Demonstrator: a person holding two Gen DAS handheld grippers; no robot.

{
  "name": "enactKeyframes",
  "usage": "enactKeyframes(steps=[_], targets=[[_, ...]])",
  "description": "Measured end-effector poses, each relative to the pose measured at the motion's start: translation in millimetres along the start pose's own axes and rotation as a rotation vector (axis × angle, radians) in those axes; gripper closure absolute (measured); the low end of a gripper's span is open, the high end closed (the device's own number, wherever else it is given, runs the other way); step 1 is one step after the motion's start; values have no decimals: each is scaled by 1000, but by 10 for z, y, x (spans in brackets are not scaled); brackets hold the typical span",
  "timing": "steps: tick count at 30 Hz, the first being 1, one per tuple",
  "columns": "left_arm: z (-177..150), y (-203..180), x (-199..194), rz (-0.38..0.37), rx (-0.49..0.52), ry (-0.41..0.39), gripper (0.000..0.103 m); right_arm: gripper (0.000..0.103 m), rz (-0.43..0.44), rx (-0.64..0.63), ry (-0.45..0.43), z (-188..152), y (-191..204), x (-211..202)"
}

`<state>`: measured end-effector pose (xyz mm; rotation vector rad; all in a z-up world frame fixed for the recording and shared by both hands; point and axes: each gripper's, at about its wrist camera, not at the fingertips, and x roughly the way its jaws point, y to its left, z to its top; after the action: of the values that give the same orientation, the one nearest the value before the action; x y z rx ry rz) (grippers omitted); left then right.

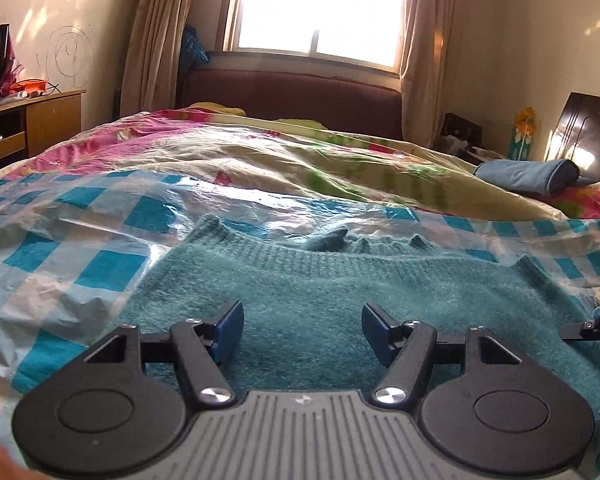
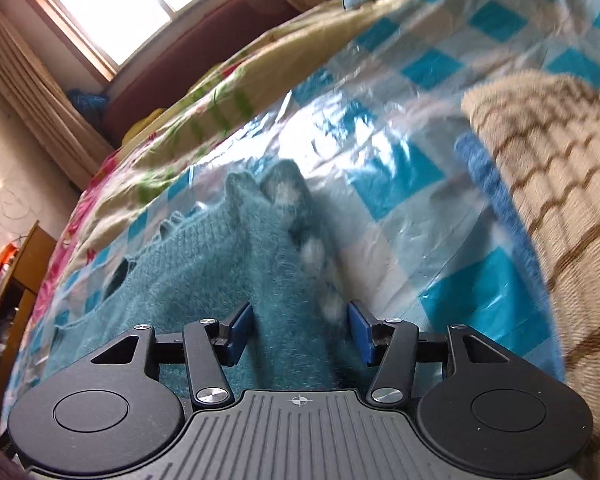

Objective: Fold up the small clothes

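Teal knitwear, a small fuzzy sweater (image 1: 320,292), lies spread flat on a glossy blue-and-white checked plastic sheet (image 1: 60,248) that covers the near part of the bed, its ribbed neckline turned toward the window. We hold the left gripper (image 1: 302,330) low over the sweater's body with its blue pads well apart and nothing pinched between them. Our right gripper (image 2: 300,330) sits over a folded sleeve (image 2: 288,240) with white patches along its edge; the sleeve runs between the parted pads, which do not press on it, so it lies released. In the left wrist view, the tip of the right gripper shows at the sweater's right edge. Just right of the sleeve, a beige blanket with brown lines and a blue border (image 2: 552,184) crowds the sheet. Beyond the sheet lies a floral quilt (image 1: 260,152), with a blue rolled cushion (image 1: 528,176) on it, then a dark red headboard (image 1: 296,96), the bright window (image 1: 320,8) and curtains (image 1: 156,32). A wooden cabinet (image 1: 32,120) stands at left.
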<state>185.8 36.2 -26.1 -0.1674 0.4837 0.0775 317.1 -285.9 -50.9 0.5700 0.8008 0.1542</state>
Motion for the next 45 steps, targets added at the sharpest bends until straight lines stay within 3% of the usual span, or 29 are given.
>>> enactKeyframes(steps=[9, 14, 16, 19, 22, 23, 27, 29, 32, 37, 41, 45], targets=[[-48, -210, 48, 24, 55, 32, 34, 41, 181, 83, 0, 11, -197, 60], [-7, -245, 71, 33, 36, 58, 34, 41, 236, -8, -2, 95, -109, -40], [13, -283, 94, 32, 38, 61, 34, 41, 199, -37, 19, 153, -53, 25], [38, -401, 118, 28, 61, 63, 34, 41, 220, 73, 61, 214, -159, 281], [52, -570, 118, 9, 105, 61, 34, 41, 279, 155, 32, 184, -296, 335], [52, -650, 130, 11, 134, 58, 34, 43, 285, 130, 22, 158, -283, 313], [59, -903, 226, 17, 192, 52, 34, 70, 296, 89, 12, 73, -295, 212], [73, -996, 298, 17, 192, 51, 34, 74, 329, 115, 17, 93, -318, 150], [92, -1101, 414, 45, 193, 41, 34, 75, 385, 156, 24, 115, -370, 85], [68, -1103, 561, 81, 160, 48, 33, 75, 352, 148, 36, 103, -351, 189], [-10, -1129, 653, 96, 226, 55, 29, 75, 344, 134, 35, 86, -333, 207], [-57, -1152, 706, 113, 230, 55, 26, 71, 343, 120, 32, 71, -335, 221]])
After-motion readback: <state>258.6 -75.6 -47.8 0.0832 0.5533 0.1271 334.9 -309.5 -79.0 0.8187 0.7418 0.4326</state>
